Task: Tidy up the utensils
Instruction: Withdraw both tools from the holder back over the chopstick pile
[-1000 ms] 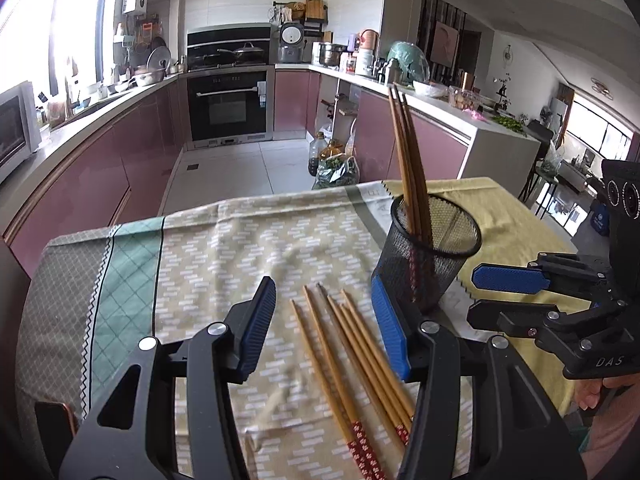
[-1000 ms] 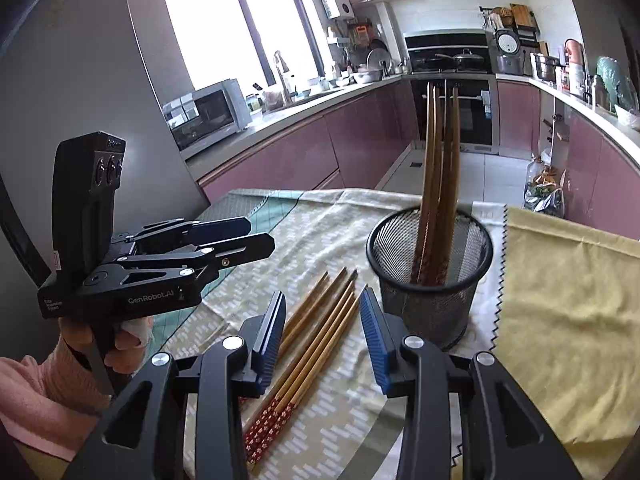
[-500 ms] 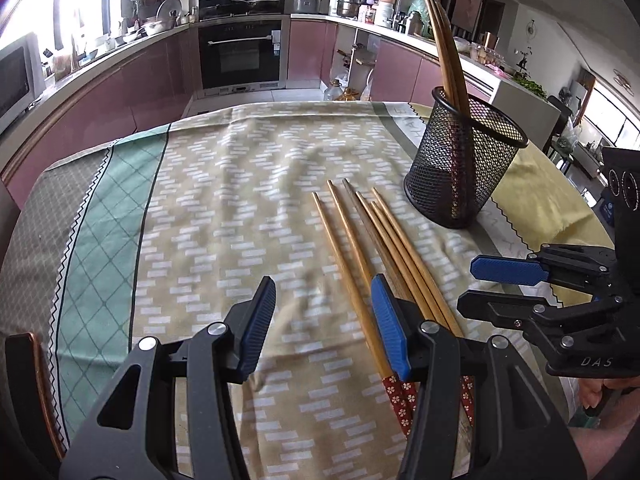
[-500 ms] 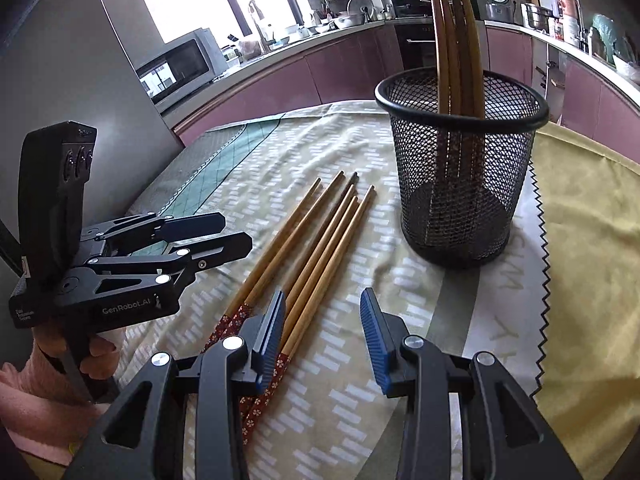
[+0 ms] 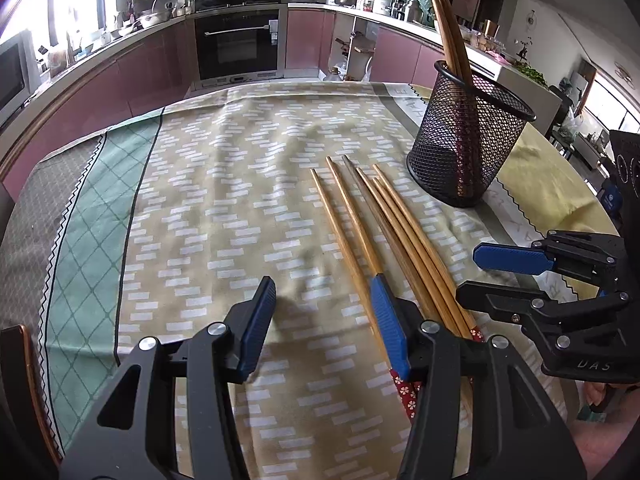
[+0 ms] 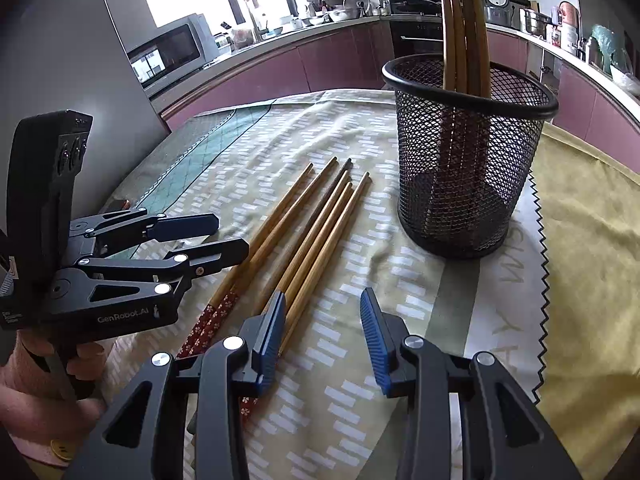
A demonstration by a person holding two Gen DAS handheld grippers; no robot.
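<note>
Left gripper (image 5: 322,320) fingers apart, empty, lower centre; right gripper (image 6: 322,332) fingers apart, left pad possibly touching loose chopsticks (image 6: 316,220).

Home kitchen: oven (image 5: 237,44), microwave (image 6: 170,49).

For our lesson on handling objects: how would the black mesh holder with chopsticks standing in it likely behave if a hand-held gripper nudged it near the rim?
The mesh holder looks light, being open wire, so it would probably slide on the cloth. The tall chopsticks lean far above its rim, likely making it top-heavy and apt to tip.
</note>
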